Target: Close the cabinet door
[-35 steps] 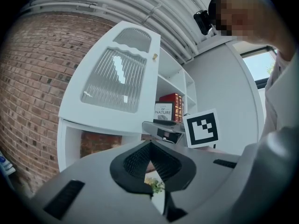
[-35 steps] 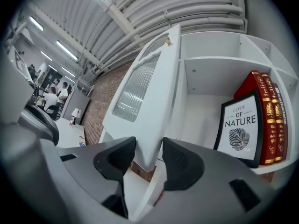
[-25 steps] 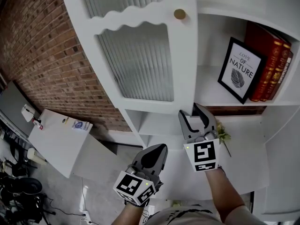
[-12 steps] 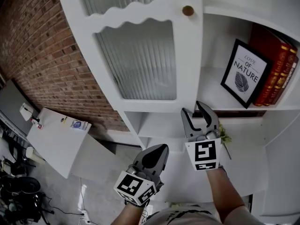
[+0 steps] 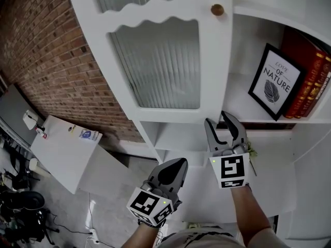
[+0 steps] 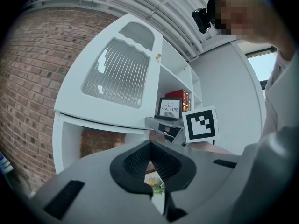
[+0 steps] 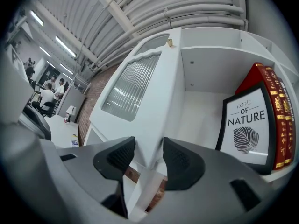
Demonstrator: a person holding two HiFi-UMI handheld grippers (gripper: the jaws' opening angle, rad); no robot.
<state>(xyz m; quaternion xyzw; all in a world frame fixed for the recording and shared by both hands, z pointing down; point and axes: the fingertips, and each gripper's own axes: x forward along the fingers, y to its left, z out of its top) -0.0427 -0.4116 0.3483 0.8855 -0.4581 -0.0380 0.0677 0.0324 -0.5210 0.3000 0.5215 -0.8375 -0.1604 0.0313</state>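
The white cabinet door (image 5: 165, 61) with ribbed glass and a brass knob (image 5: 217, 9) stands partly open in front of the shelves. My right gripper (image 5: 218, 120) is open at the door's lower free corner. In the right gripper view the door (image 7: 140, 92) shows its edge between the spread jaws of the right gripper (image 7: 148, 155), with the knob (image 7: 169, 42) high above. My left gripper (image 5: 178, 161) is shut and hangs lower left, away from the door. In its own view the left gripper (image 6: 150, 160) holds nothing, and the door (image 6: 117, 73) is ahead.
Inside the cabinet a framed "Love of Nature" print (image 5: 276, 81) leans against red books (image 5: 310, 76). A small plant (image 5: 249, 150) sits on the lower shelf by my right gripper. A brick wall (image 5: 46, 50) and a white table (image 5: 62, 149) lie to the left.
The door's free edge and knob have shifted right, nearer the framed print. My right gripper has moved slightly right with it. The left gripper has stayed put.
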